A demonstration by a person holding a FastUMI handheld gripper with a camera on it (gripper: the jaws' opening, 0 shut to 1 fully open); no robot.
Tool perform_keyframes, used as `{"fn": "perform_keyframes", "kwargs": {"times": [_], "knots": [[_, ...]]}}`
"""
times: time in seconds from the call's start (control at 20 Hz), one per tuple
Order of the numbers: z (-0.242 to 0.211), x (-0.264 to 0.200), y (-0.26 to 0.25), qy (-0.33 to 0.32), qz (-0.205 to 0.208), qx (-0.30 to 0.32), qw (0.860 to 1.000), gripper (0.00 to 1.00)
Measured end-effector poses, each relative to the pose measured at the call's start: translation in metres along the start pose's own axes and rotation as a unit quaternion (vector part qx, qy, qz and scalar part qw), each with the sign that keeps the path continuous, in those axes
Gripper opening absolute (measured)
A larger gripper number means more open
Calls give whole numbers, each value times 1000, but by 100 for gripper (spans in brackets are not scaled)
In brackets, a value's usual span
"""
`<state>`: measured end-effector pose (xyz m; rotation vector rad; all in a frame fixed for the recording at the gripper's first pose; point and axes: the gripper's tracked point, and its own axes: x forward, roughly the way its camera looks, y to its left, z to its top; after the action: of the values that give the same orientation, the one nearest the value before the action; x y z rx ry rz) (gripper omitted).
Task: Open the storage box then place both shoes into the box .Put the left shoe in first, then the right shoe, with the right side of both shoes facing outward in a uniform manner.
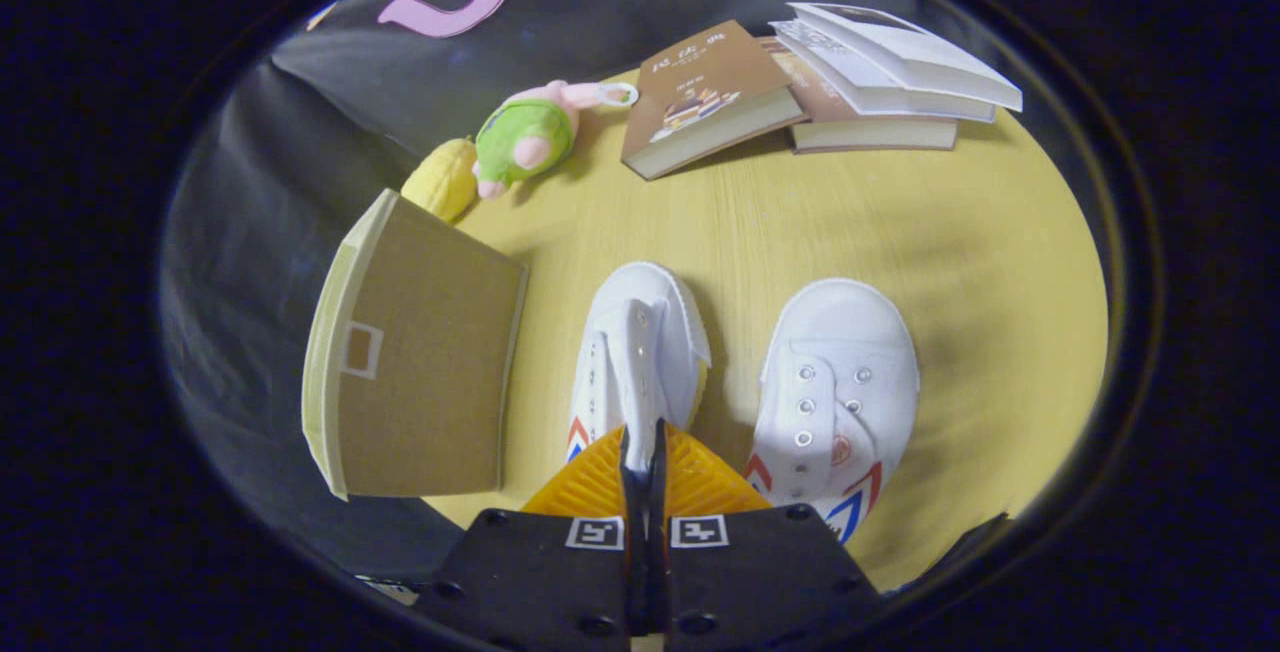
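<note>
Right now the hand-held gripper point(641, 442) is clenched on the tongue point(637, 357) of the left shoe point(640, 357), fingers nearly together at 6 o'clock. That pinch on thin fabric looks risky: the shoe could slip free or swing and turn when lifted, landing with the wrong side outward. The storage box point(415, 362) sits at 9 o'clock of this shoe, its flap apparently open, and the swinging sole might catch its edge. The right shoe point(835, 392) lies at 3 o'clock on the worktop point(900, 222). Counted: 2 shoes, 1 box, 3 books point(705, 97), 1 plush toy point(525, 132), 1 yellow toy point(441, 178).
</note>
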<state>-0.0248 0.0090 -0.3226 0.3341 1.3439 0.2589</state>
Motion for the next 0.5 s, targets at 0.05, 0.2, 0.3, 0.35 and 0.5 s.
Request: {"fn": "perform_keyframes", "kwargs": {"times": [0.05, 0.2, 0.3, 0.35, 0.5], "knots": [[-1, -1, 3, -1, 7, 10, 1000, 3], [0, -15, 20, -6, 32, 43, 999, 3], [9, -26, 33, -20, 50, 61, 997, 3], [11, -32, 42, -18, 60, 63, 996, 3], [27, -52, 63, -38, 75, 80, 993, 4]]}}
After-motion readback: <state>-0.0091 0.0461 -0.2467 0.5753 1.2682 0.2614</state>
